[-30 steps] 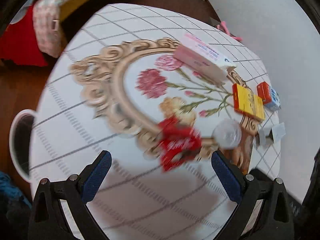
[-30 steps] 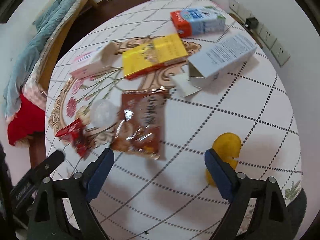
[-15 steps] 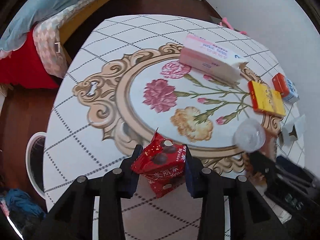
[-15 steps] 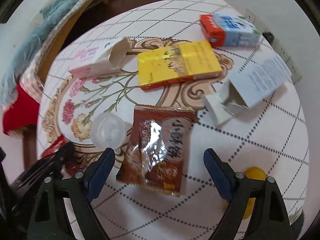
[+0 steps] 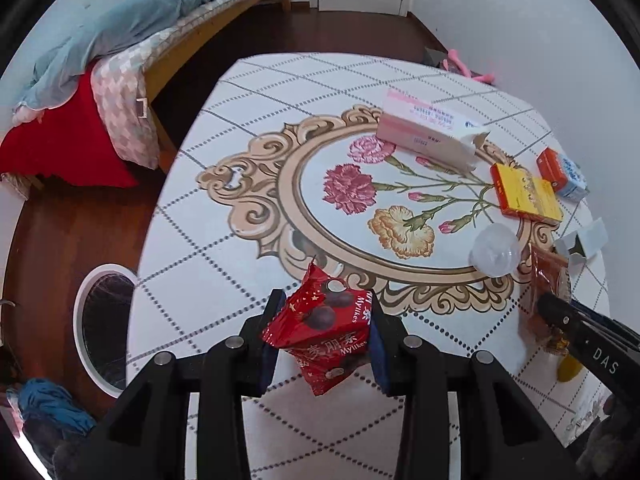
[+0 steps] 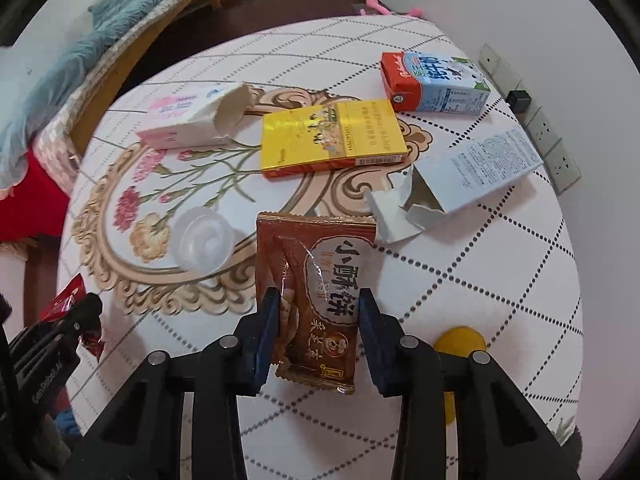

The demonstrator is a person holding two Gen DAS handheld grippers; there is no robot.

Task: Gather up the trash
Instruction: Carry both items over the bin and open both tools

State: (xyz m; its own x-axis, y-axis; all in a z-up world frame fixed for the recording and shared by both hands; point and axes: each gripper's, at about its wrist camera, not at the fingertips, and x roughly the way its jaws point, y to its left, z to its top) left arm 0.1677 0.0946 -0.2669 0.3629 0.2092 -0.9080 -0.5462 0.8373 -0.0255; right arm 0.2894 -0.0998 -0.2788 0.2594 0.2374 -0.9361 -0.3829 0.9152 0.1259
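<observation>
Red wrapper (image 5: 324, 332) | round floral table (image 5: 240, 200) | bed (image 5: 160, 28) behind

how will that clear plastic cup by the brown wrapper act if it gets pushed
The clear plastic cup looks thin and empty, so it is probably very light and would skid easily. It appears to lie tilted, so it may roll. Hard squeezing would likely crumple it.

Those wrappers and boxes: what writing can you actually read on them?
"Mylikes": red wrapper in the left claw.
"小酥饼": brown wrapper in the right claw.
"DAS": the right claw's body, seen from the left wrist.
Yellow box, milk carton, white box: print too small.
</observation>
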